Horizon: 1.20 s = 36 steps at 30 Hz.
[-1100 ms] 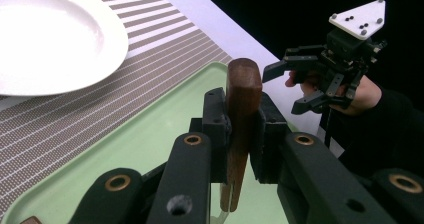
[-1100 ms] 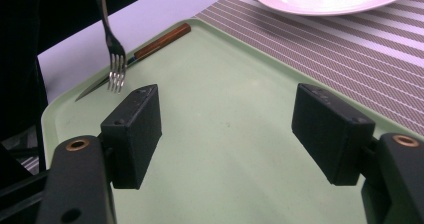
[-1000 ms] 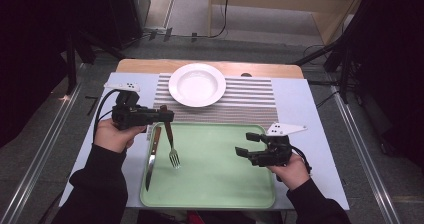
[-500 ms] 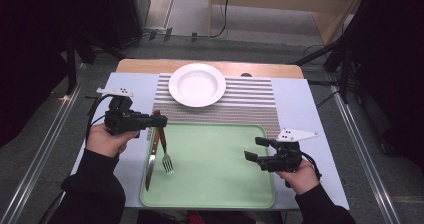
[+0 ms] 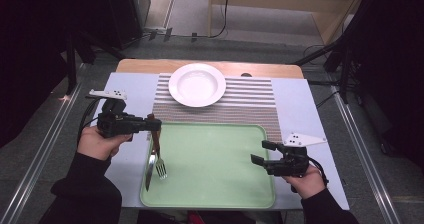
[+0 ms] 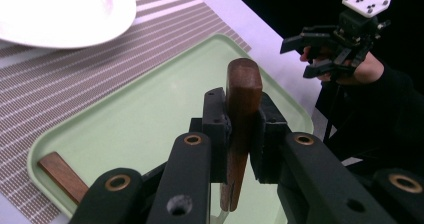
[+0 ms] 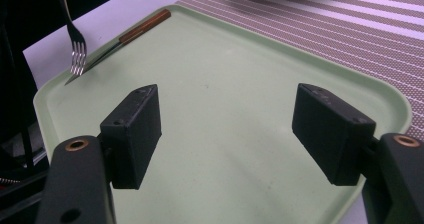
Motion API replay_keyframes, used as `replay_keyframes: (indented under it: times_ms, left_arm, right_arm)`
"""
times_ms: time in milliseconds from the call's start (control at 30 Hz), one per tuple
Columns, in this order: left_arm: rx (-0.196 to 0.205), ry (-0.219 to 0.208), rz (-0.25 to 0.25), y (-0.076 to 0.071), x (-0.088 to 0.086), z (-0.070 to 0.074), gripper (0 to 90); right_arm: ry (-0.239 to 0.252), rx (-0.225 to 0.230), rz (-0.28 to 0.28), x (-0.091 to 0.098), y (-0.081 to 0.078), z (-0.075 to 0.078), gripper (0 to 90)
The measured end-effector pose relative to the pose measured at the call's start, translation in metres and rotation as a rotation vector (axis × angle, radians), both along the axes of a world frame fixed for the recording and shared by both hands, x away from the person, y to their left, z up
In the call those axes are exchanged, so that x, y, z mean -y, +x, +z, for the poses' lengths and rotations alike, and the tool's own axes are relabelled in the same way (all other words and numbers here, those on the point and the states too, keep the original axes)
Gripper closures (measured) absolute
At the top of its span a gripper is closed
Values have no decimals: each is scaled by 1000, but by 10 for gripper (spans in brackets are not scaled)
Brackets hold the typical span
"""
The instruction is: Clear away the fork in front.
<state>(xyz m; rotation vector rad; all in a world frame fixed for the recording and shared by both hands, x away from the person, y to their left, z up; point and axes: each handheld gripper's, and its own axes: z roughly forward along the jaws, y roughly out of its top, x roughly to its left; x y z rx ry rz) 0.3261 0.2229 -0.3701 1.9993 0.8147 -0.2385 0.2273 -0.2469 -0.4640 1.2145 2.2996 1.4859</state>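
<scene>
My left gripper (image 5: 151,125) is shut on the wooden handle of a fork (image 5: 161,169), which hangs tines down over the left part of the green tray (image 5: 215,184). In the left gripper view the handle (image 6: 242,91) stands upright between the two pads. A knife (image 5: 149,174) with a wooden handle (image 6: 62,176) lies on the tray just left of the fork. My right gripper (image 5: 257,152) is open over the tray's right side, nothing between its pads (image 7: 135,134). In the right gripper view the fork (image 7: 76,54) hangs beside the knife (image 7: 145,26).
A white plate (image 5: 197,84) sits on a striped placemat (image 5: 250,109) behind the tray. The tray's middle is bare. The table's pale surface (image 5: 300,109) runs out to the right, with dark floor and metal rails beyond both sides.
The left gripper has carried the fork a little to the left and lower over the tray. The right gripper has drawn back to the right, toward the tray's right edge.
</scene>
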Motion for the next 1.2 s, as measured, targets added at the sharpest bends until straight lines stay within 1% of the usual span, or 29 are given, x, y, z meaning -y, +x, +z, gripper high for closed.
replay_keyframes:
  times_ms: [200,333,400,433,467,533,567,667,767,800,900,1067,1133,1200]
  left_arm:
    - [-18,16,-1,-2,0,-7,786]
    - [-28,28,6,3,5,-15,786]
    - [-33,42,11,5,8,-20,785]
    - [-38,34,17,6,9,-21,786]
    - [-36,33,18,7,10,-22,786]
    - [-32,38,35,8,11,-24,785]
    - [-23,48,48,9,12,-25,782]
    - [-8,54,85,12,16,-31,772]
    - [-2,44,107,14,19,-34,767]
    - [12,52,124,14,20,-36,763]
    - [19,53,143,16,23,-41,756]
    - [16,72,159,19,31,-53,745]
    - [14,96,167,20,35,-58,735]
    - [7,106,166,21,36,-62,730]
  right_arm:
    - [2,0,-15,5,-3,-1,266]
    - [-1,-2,-15,4,-2,-2,266]
    - [1,-3,-13,4,-2,-2,266]
    - [2,-4,-13,3,-2,-2,266]
    - [2,-6,-12,3,-2,-2,266]
    - [0,-4,-10,3,-1,-2,266]
    - [-3,-6,-9,3,-1,-2,266]
    - [-3,-5,-9,2,-1,-2,266]
    - [-3,-4,-11,2,-1,-2,266]
    - [-1,-3,-12,2,-1,-2,266]
    - [-3,-4,-10,2,-1,-2,266]
    - [-6,-6,-5,1,-1,-3,266]
    - [-6,-8,-7,1,0,-4,266]
    - [-8,-8,-8,1,0,-4,266]
